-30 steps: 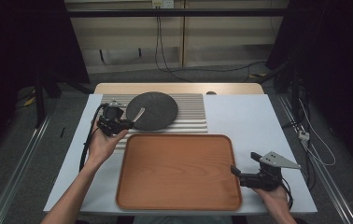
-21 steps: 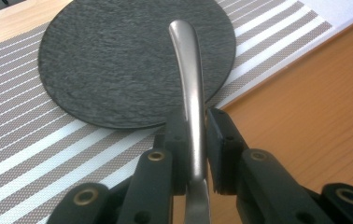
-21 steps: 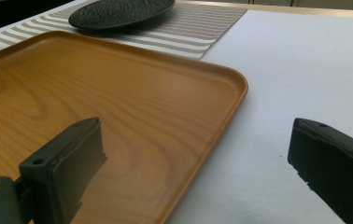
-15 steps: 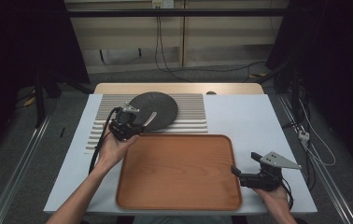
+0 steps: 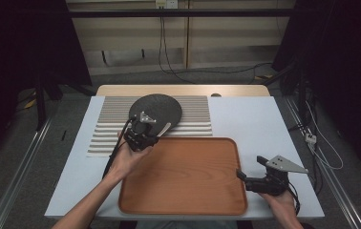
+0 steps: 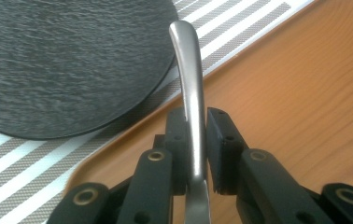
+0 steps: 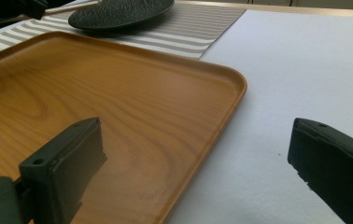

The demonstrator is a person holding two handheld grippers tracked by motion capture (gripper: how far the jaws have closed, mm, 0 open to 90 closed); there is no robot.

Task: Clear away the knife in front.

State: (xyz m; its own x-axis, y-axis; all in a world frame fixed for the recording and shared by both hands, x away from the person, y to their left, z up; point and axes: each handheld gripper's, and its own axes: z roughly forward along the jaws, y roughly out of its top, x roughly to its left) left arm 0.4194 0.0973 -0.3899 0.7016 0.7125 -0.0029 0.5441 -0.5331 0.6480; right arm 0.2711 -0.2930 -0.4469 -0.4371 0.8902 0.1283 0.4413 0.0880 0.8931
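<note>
A silver metal utensil (image 6: 187, 70) sticks out handle-first from my left gripper (image 6: 195, 135), which is shut on it; its working end is hidden. In the high view the left gripper (image 5: 140, 135) hangs over the far left corner of the wooden tray (image 5: 188, 191), and the utensil's handle (image 5: 164, 129) points toward the round black plate (image 5: 157, 107). My right gripper (image 5: 242, 175) rests at the tray's right edge, open. Its jaws straddle the tray rim (image 7: 233, 100), with nothing held in the right gripper (image 7: 198, 158).
The black plate (image 6: 67, 60) lies on a striped placemat (image 5: 107, 136) at the back left. A white table surface (image 5: 260, 124) spreads to the right of the tray. Cables trail on the floor beyond the table.
My left gripper has carried the utensil rightward and nearer, from the placemat beside the plate to the tray's far left corner. The right gripper has stayed put.
</note>
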